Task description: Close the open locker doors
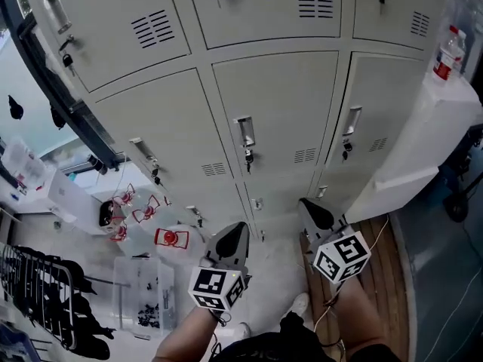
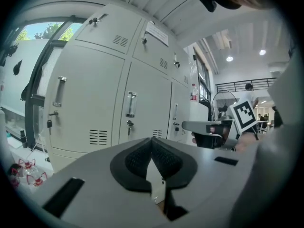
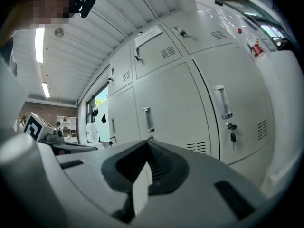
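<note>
A bank of pale grey metal lockers [image 1: 279, 104] fills the wall ahead of the person, stacked in rows and standing between a dark-framed window [image 1: 53, 89] on the left and a white cabinet [image 1: 423, 142] on the right. The grey rectangular locker doors [image 1: 283, 115] each have their long axis upright and their flat fronts turned out towards the person; every door that shows lies flush in its frame, with louvred vent slots low on its face. In the left gripper view the same doors [image 2: 90, 103] run off to the right in a row, and in the right gripper view they [image 3: 175, 108] run off to the left. The left gripper [image 1: 235, 232] and the right gripper [image 1: 309, 206] are held side by side in front of the lower doors, clear of them, each pointing roughly level at the lockers and each carrying its cube of square markers. The black jaws of the left gripper [image 2: 152, 140] are pressed together with nothing between them, and those of the right gripper [image 3: 147, 144] are likewise closed and empty. Slim silver handles [image 1: 244, 132] stand upright on the doors, with small keys [image 1: 248, 159] hanging in the locks beneath. A clear plastic bottle with a red label [image 1: 450, 53] stands on the cabinet
</note>
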### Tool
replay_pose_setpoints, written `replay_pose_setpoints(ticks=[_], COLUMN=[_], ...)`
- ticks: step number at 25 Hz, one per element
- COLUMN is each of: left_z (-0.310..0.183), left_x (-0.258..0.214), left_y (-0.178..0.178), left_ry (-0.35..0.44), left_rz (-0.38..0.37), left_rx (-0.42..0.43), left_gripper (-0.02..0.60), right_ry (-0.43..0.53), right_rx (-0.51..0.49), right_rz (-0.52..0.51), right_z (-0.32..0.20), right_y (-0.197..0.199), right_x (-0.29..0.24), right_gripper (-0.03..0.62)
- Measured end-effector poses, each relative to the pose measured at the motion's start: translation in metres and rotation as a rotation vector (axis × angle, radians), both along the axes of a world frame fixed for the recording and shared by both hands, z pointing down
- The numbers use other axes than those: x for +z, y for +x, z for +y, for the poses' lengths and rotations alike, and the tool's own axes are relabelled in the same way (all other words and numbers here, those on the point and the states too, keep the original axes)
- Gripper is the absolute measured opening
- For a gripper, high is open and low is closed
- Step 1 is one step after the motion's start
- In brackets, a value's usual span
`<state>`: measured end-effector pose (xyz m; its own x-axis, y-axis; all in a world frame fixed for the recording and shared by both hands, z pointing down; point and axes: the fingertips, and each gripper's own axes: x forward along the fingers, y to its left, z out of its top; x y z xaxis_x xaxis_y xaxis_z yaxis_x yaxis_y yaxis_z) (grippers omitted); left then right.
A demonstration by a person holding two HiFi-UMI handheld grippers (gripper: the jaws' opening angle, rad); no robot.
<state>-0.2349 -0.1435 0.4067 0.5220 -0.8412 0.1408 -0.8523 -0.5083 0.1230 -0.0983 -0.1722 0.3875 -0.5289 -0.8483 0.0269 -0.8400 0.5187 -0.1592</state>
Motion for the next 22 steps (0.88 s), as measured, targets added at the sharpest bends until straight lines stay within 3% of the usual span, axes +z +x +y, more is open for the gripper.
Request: replay_pose_setpoints(ticks=[5, 10, 15, 22], left_z=[0.049, 0.095, 0.136, 0.196], left_x=[-0.013, -0.017, -0.020, -0.027], left_y=[-0.063, -0.097, -0.087, -0.042], left_ry=[0.023, 0.038, 0.041, 0.022], left_rz=[0.016, 0.008, 0.028, 0.075], left_rx=[0.024, 0.089, 0.191, 0.284], left_gripper=[0.002, 0.002, 0.002, 0.002], right_ry=[0.015, 0.009, -0.008, 0.003], right_rx=[0.043, 0.115, 0.212, 0.312], right_rz=[0.019, 0.024, 0.031, 0.067], right_z=[0.058, 0.116, 0.173, 0.248], right_y=[-0.057, -0.090, -0.081, -0.031], right_x=[-0.016, -0.016, -0.012, -0.028], right_gripper=[0.002, 0.002, 0.002, 0.002])
